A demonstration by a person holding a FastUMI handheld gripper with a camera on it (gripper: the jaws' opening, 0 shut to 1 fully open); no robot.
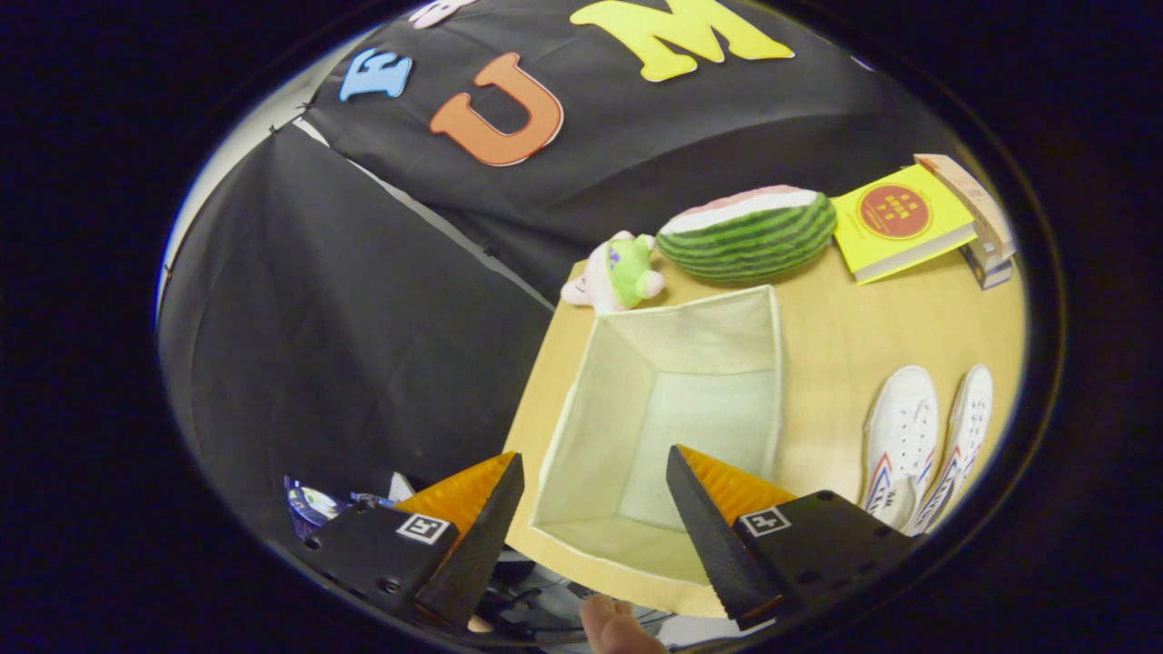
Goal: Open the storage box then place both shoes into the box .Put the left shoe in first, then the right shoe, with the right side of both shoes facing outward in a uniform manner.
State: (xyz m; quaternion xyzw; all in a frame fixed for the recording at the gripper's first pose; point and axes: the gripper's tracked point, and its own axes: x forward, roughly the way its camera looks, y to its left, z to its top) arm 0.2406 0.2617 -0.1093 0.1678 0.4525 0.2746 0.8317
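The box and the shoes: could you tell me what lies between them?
Nothing: in the claw's view, bare tabletop separates the box from the shoes. The open claw hovers over the box.

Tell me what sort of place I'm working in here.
Most likely a staged recording booth, not a real home: black cloth walls hang around a single wooden table set with household props, an open fabric storage box, white shoes, a watermelon plush and books. The gripper is open over the box.

We see the right finger (pixel 718 518) covering part of the storage box's (pixel 677 400) near wall. The shoes' (pixel 922 445) heels are cut off, a hand (pixel 618 627) barely shows, and the book's (pixel 895 222) cover print is unreadable.
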